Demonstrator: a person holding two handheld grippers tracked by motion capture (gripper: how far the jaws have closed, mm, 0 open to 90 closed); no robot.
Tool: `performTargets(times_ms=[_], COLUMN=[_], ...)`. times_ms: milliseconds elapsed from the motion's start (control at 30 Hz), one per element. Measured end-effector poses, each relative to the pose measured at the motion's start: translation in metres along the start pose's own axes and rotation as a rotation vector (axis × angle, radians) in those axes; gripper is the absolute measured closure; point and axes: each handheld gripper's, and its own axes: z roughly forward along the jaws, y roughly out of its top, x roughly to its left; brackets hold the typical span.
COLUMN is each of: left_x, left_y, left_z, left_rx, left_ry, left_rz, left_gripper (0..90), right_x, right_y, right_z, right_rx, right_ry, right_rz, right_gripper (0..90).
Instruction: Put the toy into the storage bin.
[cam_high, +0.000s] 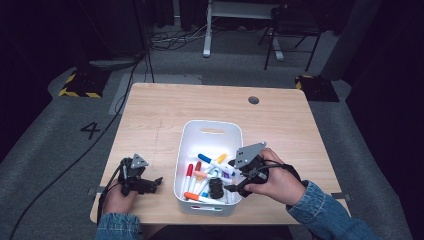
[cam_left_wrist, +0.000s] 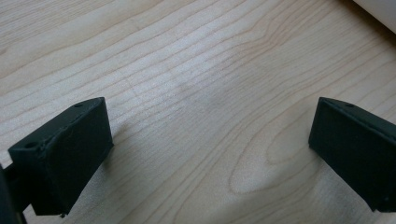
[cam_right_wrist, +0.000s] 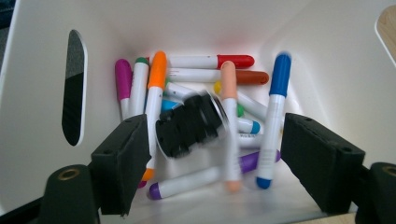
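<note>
A white plastic bin (cam_high: 210, 127) stands mid-table and holds several coloured markers (cam_high: 214, 162). On top of the markers lies a black ribbed object (cam_high: 216, 187), blurred in the right gripper view (cam_right_wrist: 189, 125). My right gripper (cam_high: 232, 188) hangs over the bin's front right corner and points into it. Its jaws (cam_right_wrist: 212, 140) stand open on either side of the black object and do not touch it. My left gripper (cam_high: 152, 183) rests low on the table left of the bin, open (cam_left_wrist: 208, 121) over bare wood with nothing between its jaws.
The wooden table (cam_high: 160, 110) has a round cable hole (cam_high: 253, 100) at the back right. A corner of the bin (cam_left_wrist: 380, 9) lies just beyond the left gripper. On the floor are cables, a chair (cam_high: 292, 27) and yellow-black bases.
</note>
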Motion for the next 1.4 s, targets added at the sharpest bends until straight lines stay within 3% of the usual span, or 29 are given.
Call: performTargets(times_ms=[300, 567, 700, 1033, 1400], left_x=[0.000, 0.000, 0.000, 0.000, 0.000], left_y=[0.000, 0.000, 0.000, 0.000, 0.000], left_z=[0.000, 0.000, 0.000, 0.000, 0.000], left_rx=[0.000, 0.000, 0.000, 0.000, 0.000], left_ry=[-0.001, -0.001, -0.002, 0.000, -0.002], left_rz=[0.000, -0.001, 0.000, -0.001, -0.001], left_gripper=[0.0, 0.0, 0.0, 0.0, 0.0], right_x=[-0.004, -0.016, -0.023, -0.047, -0.070], right_y=[-0.001, -0.009, -0.016, -0.043, -0.079], right_z=[-0.019, -0.043, -0.052, -0.076, -0.087], right_rx=[-0.095, -0.163, -0.172, -0.195, -0.190], right_ry=[-0.040, -0.106, -0.144, -0.265, -0.341], right_rz=[0.015, 0.083, 0.116, 0.259, 0.366], right_gripper=[25.6, 26.4, 26.4, 26.4, 26.9])
